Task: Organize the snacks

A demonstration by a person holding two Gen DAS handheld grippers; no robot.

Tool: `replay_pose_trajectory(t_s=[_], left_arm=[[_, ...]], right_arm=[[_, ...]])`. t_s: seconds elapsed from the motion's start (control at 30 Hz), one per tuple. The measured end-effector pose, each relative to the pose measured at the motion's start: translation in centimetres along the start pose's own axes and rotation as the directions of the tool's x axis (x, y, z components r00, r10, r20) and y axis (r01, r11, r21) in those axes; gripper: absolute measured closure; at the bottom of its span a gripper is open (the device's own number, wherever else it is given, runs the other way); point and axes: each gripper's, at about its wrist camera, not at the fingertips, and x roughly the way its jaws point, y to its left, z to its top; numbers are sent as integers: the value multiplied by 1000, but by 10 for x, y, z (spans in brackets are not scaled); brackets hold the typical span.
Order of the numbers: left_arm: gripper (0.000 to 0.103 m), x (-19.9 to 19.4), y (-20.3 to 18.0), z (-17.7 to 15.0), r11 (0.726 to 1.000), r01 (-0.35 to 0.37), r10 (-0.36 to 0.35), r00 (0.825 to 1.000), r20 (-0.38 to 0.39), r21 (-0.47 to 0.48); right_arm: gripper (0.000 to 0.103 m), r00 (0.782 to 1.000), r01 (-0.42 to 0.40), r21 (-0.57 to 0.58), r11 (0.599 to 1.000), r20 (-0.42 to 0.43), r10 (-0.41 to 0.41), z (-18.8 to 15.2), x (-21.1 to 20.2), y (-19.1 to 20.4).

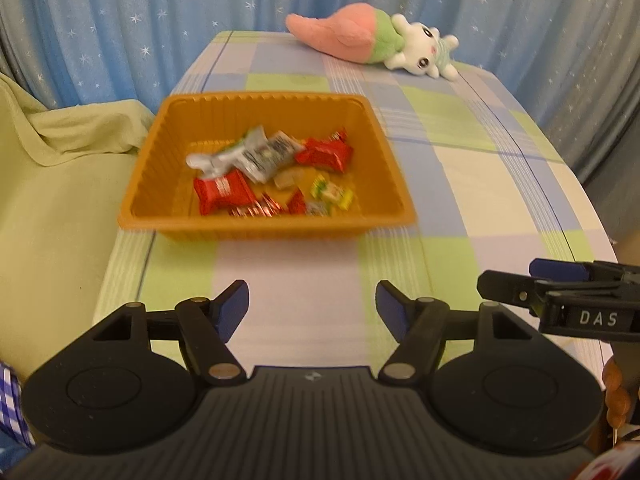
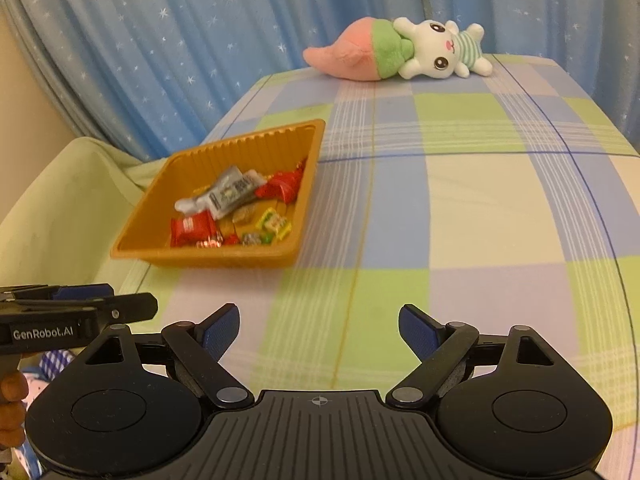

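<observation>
Checked tablecloth [image 2: 460,208] before blue curtains [image 2: 160,40] holds snack tray [image 1: 168,184]; both fingers spread, empty.

Warm, yellowish indoor light, fairly even and moderately bright, source not visible; only a soft shadow lies on the checked cloth [image 1: 460,184] under the near wall of the orange tray [image 1: 264,229], and small glints show on the metal pivots of the left gripper [image 1: 312,308] and right gripper [image 2: 318,330]. Left wrist view is motion-blurred, with the snack wrappers [image 1: 256,160] and tray rim smeared, while the right wrist view is sharper, so the plush toy [image 2: 400,50] reads clearly there. Strong fisheye bending curves the table edges and the starred curtain [image 2: 180,52], with dark vignette in the top corners of both views.
</observation>
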Motion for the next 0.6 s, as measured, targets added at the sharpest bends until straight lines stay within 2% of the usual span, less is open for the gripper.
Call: replay_pose_trajectory(t_s=[0.6], left_arm=[[35, -43, -72, -62, 998, 6, -7, 1000, 4, 63]], right_arm=[[16, 999, 30, 25, 999, 15, -30, -65, -74, -30]])
